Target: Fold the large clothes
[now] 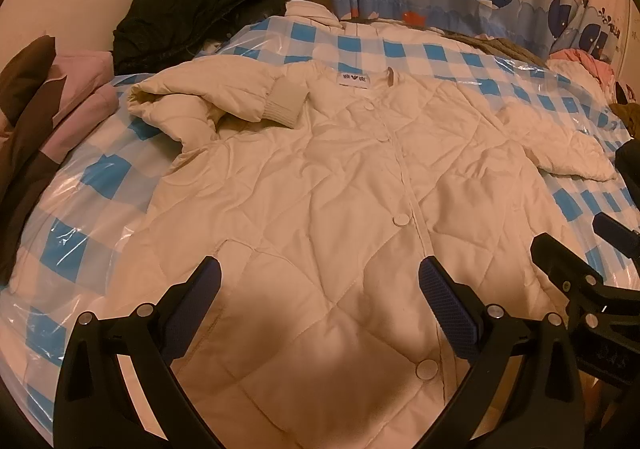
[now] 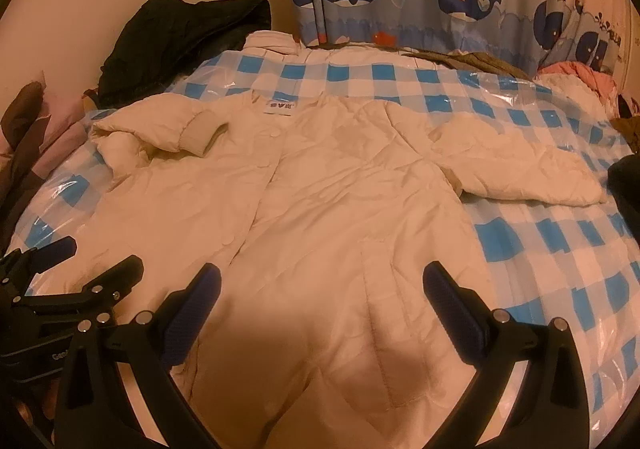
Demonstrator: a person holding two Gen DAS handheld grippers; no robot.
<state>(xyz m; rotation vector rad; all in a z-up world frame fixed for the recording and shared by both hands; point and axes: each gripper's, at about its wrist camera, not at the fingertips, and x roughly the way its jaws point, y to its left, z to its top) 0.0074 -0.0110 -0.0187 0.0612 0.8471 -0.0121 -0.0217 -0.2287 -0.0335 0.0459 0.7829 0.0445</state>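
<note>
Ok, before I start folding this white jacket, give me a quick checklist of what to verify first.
1. Left gripper open, holding nothing: ok.
2. Right gripper open, holding nothing: ok.
3. Jacket lying front up, buttoned: ok.
4. Sleeve with the knit cuff already folded in over the chest: ok.
5. Other sleeve folded in: not ok, it lies out on the checked cover.
6. Hem flat and straight: cannot tell, it sits under the grippers.
</note>
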